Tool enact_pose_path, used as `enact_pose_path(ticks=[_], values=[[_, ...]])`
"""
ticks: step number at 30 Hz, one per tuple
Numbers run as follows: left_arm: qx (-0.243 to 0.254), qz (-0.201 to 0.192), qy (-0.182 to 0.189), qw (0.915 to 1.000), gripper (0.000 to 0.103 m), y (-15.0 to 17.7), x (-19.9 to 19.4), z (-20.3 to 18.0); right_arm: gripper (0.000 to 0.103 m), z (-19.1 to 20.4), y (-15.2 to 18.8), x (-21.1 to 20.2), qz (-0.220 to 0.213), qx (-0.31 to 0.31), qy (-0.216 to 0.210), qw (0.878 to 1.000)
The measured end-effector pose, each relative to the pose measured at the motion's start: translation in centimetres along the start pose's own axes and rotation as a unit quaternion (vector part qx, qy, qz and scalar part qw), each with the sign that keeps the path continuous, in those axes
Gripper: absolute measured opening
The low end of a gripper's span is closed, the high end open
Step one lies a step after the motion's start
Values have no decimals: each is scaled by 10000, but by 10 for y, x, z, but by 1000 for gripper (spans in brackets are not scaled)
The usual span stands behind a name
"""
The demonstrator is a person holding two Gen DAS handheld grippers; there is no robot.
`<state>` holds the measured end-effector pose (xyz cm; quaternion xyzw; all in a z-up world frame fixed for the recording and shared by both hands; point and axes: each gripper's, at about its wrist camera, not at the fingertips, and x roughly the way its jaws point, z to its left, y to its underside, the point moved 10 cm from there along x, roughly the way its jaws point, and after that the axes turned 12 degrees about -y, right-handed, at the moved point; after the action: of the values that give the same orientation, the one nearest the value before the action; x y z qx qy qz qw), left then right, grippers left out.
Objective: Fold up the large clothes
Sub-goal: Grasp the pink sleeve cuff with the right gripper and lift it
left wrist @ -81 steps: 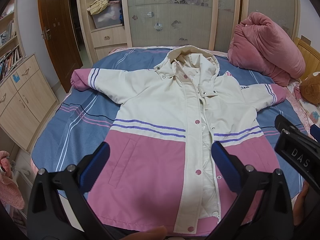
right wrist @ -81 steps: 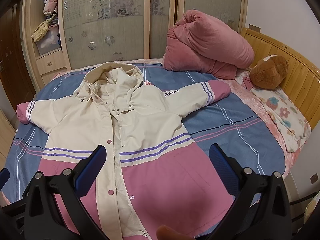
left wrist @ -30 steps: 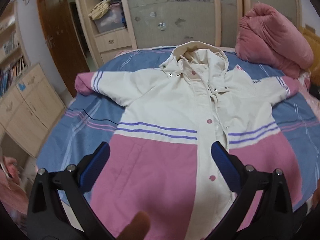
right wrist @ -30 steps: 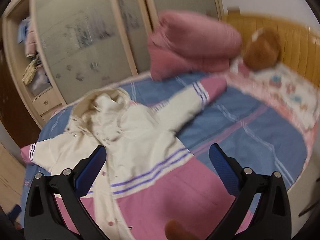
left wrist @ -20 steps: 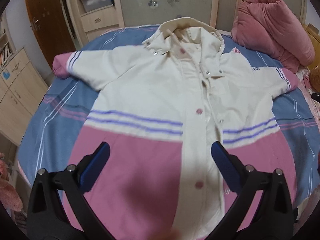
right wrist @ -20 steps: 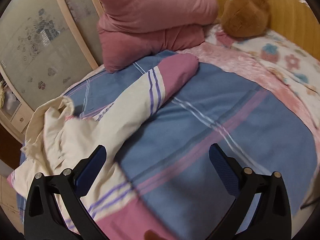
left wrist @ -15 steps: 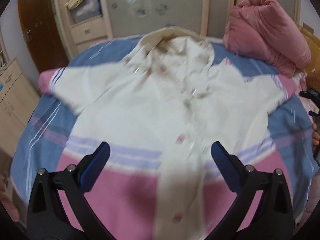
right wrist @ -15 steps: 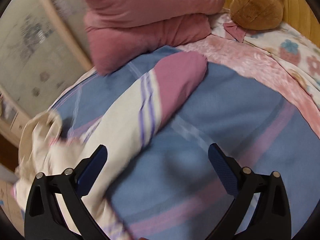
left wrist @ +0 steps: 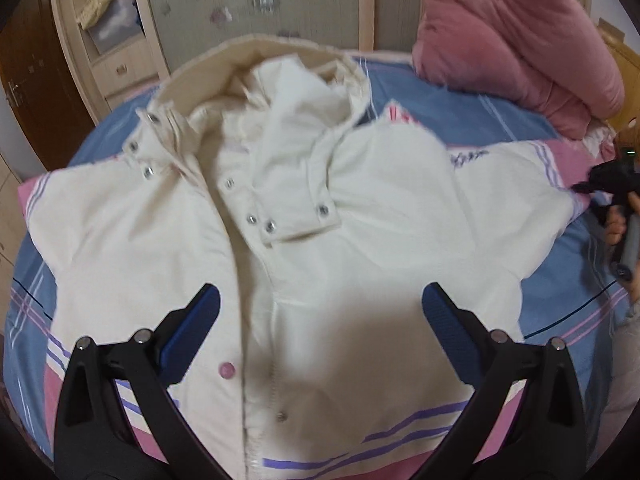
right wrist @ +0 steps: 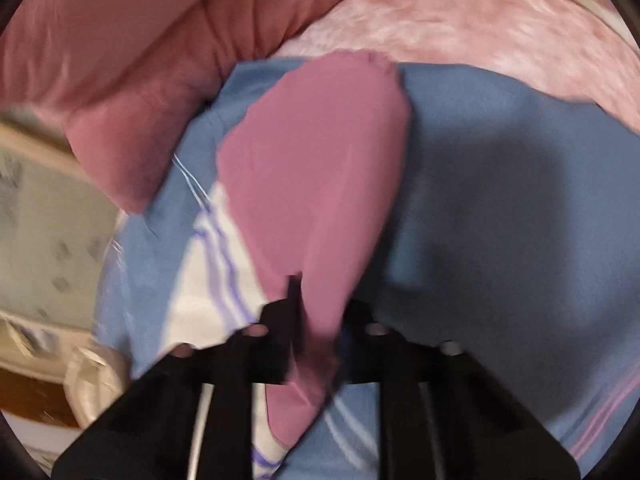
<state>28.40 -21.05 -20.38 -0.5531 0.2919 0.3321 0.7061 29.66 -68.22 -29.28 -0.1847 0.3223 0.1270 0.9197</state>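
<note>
A: Left wrist view. Report task progress.

B: The jacket [left wrist: 320, 216] lies face up and spread flat on the bed [left wrist: 472, 108], hood [left wrist: 256, 64] toward the head edge near the rolled pink quilt [left wrist: 516, 36], both sleeves extended toward the side edges. No fold is visible. Judgement: the task is at its first step; sleeves, body and hood all remain to be folded.

A: State of the left tongs?

B: The left tongs [left wrist: 320, 316] stand spread wide above the chest of the jacket. Nothing lies between the pads; no contact is visible. At the bed's right side edge, the right tongs [left wrist: 600, 184] appear beside the pink cuff, held by a hand [left wrist: 618, 224].

A: Right wrist view. Confirm.

B: The picture is blurred. The right tongs [right wrist: 316, 312] are closing, and the pink cuff [right wrist: 320, 160] of the sleeve runs between the jaws, which look nearly pressed together on the fabric. The cuff rests on the blue sheet [right wrist: 500, 220] near the quilt [right wrist: 120, 60].

A: Next requirement?

B: Judgement: carry the pinched cuff inward across the jacket body.
</note>
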Motion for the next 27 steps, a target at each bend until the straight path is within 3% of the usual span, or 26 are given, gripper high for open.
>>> enact_pose_path(ticks=[4,6,8,9,10,12,13,18,20,23,27], values=[[36,-2,-116,9999,101,7,0,4,9,11,8,-90,-827,-531,-91,9951],[-46,39,-104,9999,101,8,-1,10,9,4,11,-135,-1147,-358,-416,9919],[-152,163,-25,9997,101,9,2,13,11,-13,17,-152,-1139,-254,-317,9927],[-192,295,40,9994,101,12,6,12,22,-25,22,-151,-1011,-298,-65,9944],[-213,428,118,9988,101,15,10,8,30,-41,28,-145,-821,-610,493,9935],[-199,614,270,9976,101,21,15,1,63,-59,36,-145,-720,-940,1256,9850],[-153,685,329,9970,101,25,18,-5,69,-65,42,-155,-875,-1061,1444,9799],[5,858,336,9957,101,45,25,-21,96,-46,77,-174,-779,-1438,891,9825],[214,905,225,9954,101,52,32,-29,96,-43,74,-159,-674,-1322,793,9857],[654,1044,-265,9920,101,67,63,-37,96,-55,62,-135,-495,-907,775,9916],[385,1022,-58,9940,101,64,53,-31,96,-63,57,-130,-528,-478,452,9964]])
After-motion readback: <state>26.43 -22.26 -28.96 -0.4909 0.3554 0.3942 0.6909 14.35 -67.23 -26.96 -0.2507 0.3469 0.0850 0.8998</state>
